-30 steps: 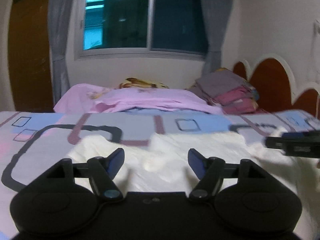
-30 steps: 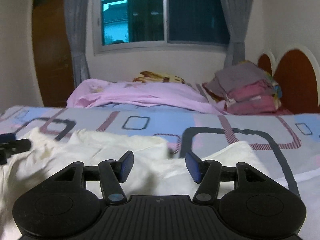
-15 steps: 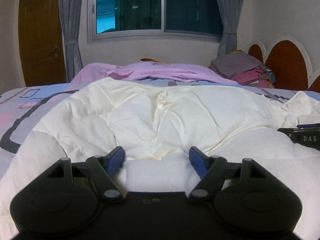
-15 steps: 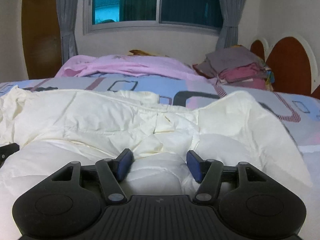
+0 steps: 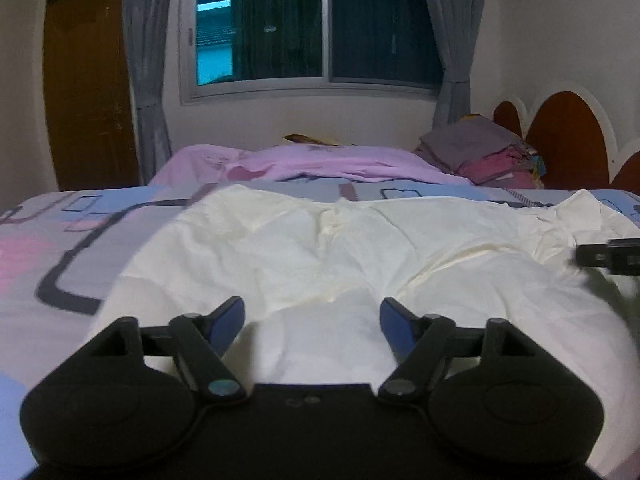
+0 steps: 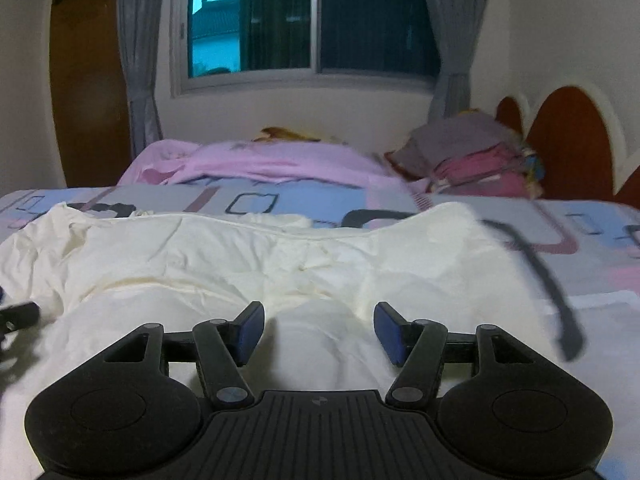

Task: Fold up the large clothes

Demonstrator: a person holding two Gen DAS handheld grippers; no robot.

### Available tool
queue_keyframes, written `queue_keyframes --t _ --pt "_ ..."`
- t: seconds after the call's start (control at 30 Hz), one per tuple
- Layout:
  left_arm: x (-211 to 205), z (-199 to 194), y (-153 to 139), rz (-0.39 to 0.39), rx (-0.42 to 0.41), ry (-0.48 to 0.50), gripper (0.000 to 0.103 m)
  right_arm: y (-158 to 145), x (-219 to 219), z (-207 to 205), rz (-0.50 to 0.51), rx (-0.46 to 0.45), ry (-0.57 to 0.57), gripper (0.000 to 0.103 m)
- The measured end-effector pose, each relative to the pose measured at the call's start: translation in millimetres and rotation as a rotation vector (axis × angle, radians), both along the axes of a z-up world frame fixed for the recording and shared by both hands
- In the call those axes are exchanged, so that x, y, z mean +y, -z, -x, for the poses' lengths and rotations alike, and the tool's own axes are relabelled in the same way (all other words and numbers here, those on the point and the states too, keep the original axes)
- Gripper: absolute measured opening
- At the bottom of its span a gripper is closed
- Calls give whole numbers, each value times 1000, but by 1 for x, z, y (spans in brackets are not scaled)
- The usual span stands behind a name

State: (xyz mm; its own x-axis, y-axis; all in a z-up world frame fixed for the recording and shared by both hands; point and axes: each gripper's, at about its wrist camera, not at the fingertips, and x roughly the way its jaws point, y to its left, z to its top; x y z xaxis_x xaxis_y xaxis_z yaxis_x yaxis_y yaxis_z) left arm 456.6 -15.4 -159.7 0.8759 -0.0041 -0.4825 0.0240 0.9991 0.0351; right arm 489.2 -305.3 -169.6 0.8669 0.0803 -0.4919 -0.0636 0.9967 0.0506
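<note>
A large cream-white padded garment (image 5: 340, 248) lies spread and rumpled on the patterned bed; it also fills the right wrist view (image 6: 240, 264). My left gripper (image 5: 312, 322) is open, with a bulge of the white cloth between its blue pads, not pinched. My right gripper (image 6: 319, 330) is open the same way over a near fold of the cloth. The right gripper's black tip (image 5: 608, 256) shows at the right edge of the left wrist view. The left gripper's tip (image 6: 18, 314) shows at the left edge of the right wrist view.
The bedsheet (image 5: 60, 248) has blue, pink and grey squares. A pink blanket (image 5: 304, 164) lies across the far side. A stack of folded clothes (image 5: 480, 156) sits by the brown headboard (image 5: 568, 144). A window (image 5: 316, 28), curtains and a wooden door (image 5: 88, 80) are behind.
Both grippers have drawn back toward the near edge and the white garment has come to lie flatter and spread out. Both stayed open.
</note>
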Motion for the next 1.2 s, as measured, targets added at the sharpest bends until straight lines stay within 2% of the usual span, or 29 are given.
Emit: queue_keyframes --t 0.07,0.1,0.17,0.27,0.37,0.5,0.53,0.57,0.6,0.7,0.9,1.0,1.03,1.1,1.2 --pt "9 -1 6 -3 35 -38 78 6 -3 8 58 5 31 60" --pt "12 -6 10 5 74 -43 79 14 -5 4 78 52 29 61" --pt "17 -8 11 26 95 -40 79 19 -6 5 72 72 15 61" --pt "20 -4 -1 42 112 -46 75 5 -9 12 19 80 31 61" --pt "30 8 -10 89 123 -61 78 -7 -14 32 -30 76 34 61" --pt "39 27 -13 148 166 -87 78 -14 -16 65 -34 96 24 62" --pt "41 31 -14 152 176 -92 78 -15 -16 73 -39 106 27 66" --pt "43 37 -15 160 182 -95 79 -17 -18 81 -46 111 32 77" --pt "46 40 -15 170 187 -97 80 -18 -20 89 -50 114 42 81" --pt "55 58 -18 207 204 -118 82 -20 -28 111 -83 144 71 82" --pt "85 89 -3 404 311 -207 83 -7 -57 147 -262 263 185 82" --pt "103 89 15 565 350 -237 84 7 -73 151 -443 326 220 83" --pt "109 89 19 629 343 -246 85 11 -77 149 -506 334 230 82" --pt "116 86 22 699 315 -258 88 14 -82 144 -573 328 253 83" --pt "122 75 26 759 301 -276 89 16 -84 130 -598 317 260 83"
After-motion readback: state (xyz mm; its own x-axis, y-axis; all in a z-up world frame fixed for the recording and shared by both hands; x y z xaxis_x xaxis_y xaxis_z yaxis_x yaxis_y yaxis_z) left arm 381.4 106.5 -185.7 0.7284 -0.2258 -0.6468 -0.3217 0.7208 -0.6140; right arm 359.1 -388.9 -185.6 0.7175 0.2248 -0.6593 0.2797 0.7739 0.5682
